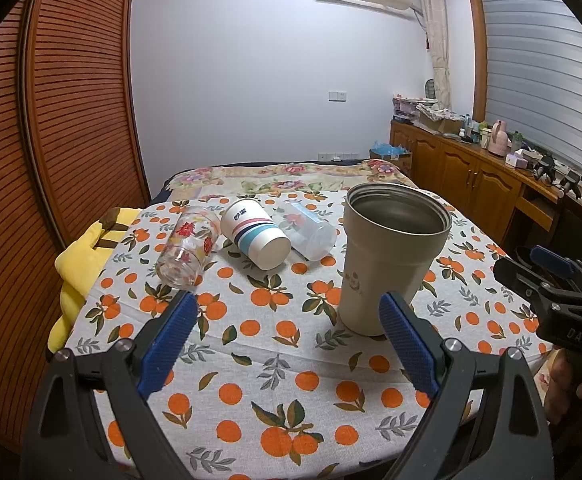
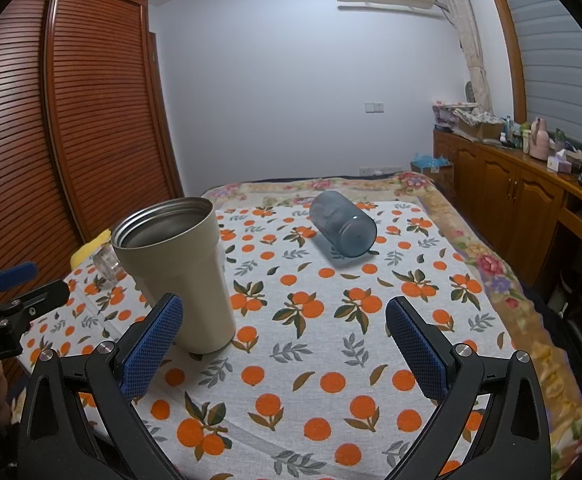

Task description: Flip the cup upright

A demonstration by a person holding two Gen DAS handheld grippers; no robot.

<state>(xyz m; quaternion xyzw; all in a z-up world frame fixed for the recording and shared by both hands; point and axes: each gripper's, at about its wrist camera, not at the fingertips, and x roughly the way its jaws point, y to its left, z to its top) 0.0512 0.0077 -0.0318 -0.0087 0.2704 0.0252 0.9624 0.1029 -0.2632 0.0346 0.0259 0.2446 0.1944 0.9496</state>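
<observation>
A beige steel-lined tumbler stands upright on the orange-print tablecloth; it also shows in the right wrist view. My left gripper is open and empty, just in front of and left of it. My right gripper is open and empty, to the tumbler's right. A printed glass, a striped paper cup and a clear plastic cup lie on their sides at the back left. A blue-grey cup lies on its side at the back.
A louvred wooden wardrobe stands to the left. A yellow cloth hangs at the table's left edge. A bed lies behind the table. A wooden sideboard with clutter runs along the right wall.
</observation>
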